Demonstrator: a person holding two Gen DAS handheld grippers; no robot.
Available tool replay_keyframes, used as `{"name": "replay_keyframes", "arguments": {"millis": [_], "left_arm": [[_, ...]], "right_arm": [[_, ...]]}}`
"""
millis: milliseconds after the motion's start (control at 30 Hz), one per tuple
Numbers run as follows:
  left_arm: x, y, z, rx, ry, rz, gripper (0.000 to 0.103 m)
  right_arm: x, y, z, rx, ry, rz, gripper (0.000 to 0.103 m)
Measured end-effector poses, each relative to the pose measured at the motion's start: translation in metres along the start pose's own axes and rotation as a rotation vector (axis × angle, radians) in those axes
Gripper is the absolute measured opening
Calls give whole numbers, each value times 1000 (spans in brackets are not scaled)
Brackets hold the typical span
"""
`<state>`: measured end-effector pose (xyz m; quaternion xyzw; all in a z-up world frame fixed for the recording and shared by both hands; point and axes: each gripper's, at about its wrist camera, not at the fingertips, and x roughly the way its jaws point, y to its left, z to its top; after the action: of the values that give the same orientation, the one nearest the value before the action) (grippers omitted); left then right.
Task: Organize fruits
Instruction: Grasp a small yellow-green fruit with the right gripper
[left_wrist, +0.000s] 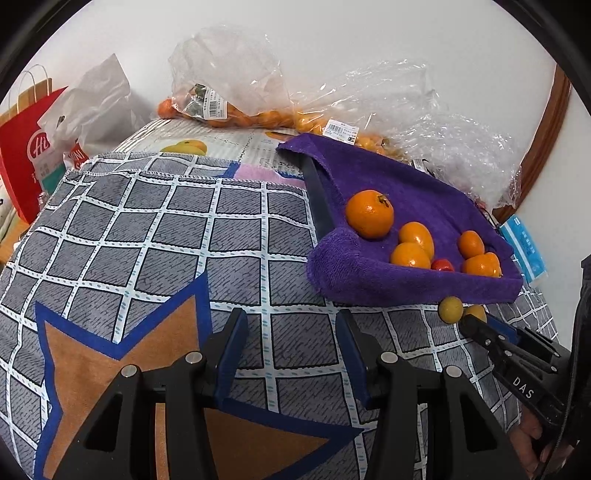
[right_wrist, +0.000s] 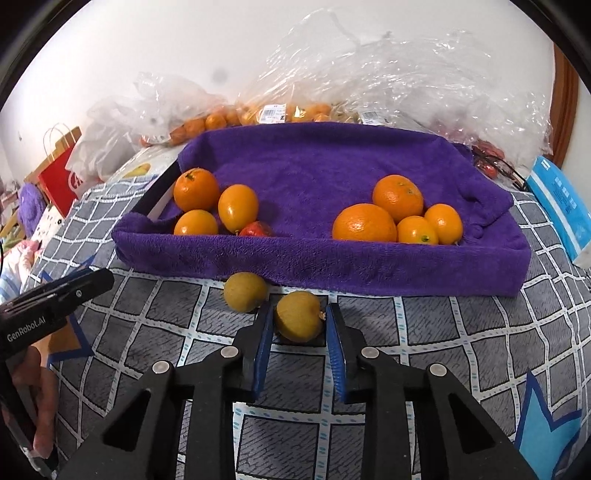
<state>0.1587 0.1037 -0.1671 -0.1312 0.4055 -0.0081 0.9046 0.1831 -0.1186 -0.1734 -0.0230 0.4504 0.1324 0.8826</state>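
A tray lined with a purple towel (right_wrist: 332, 266) holds several oranges (right_wrist: 364, 223) and kumquats (right_wrist: 238, 206) in two clusters, plus a small red fruit (right_wrist: 255, 229). Two yellow-brown fruits lie on the checked cloth just in front of it. My right gripper (right_wrist: 299, 311) is shut on the nearer yellow-brown fruit (right_wrist: 297, 321), with a blue pad on each side; the other one (right_wrist: 243, 291) sits free to its left. In the left wrist view my left gripper (left_wrist: 291, 315) hovers open over the cloth with nothing in it, left of the tray (left_wrist: 369, 280). The right gripper (left_wrist: 480, 326) shows there by the fruit (left_wrist: 450, 309).
Clear plastic bags of oranges (left_wrist: 229, 107) and small fruit (right_wrist: 369, 92) line the wall behind the tray. A red paper bag (left_wrist: 22, 155) stands at the far left and a blue packet (right_wrist: 561, 206) lies right of the tray. Grey checked cloth (left_wrist: 166, 229) spreads to the left.
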Motion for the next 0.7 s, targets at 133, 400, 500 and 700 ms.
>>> {"name": "replay_keyframes", "arguments": {"millis": [133, 400, 500, 700], "left_arm": [[1, 1, 0, -8, -1, -8, 47], [3, -6, 1, 55, 18, -23, 59], [3, -8, 2, 73, 23, -22, 60], [1, -1, 3, 32, 16, -67, 58]], "right_arm": [[0, 1, 0, -8, 0, -2, 27], [2, -3, 0, 7, 18, 15, 27], [1, -1, 0, 0, 13, 11, 27], [-10, -3, -2, 5, -45, 39, 27]]}}
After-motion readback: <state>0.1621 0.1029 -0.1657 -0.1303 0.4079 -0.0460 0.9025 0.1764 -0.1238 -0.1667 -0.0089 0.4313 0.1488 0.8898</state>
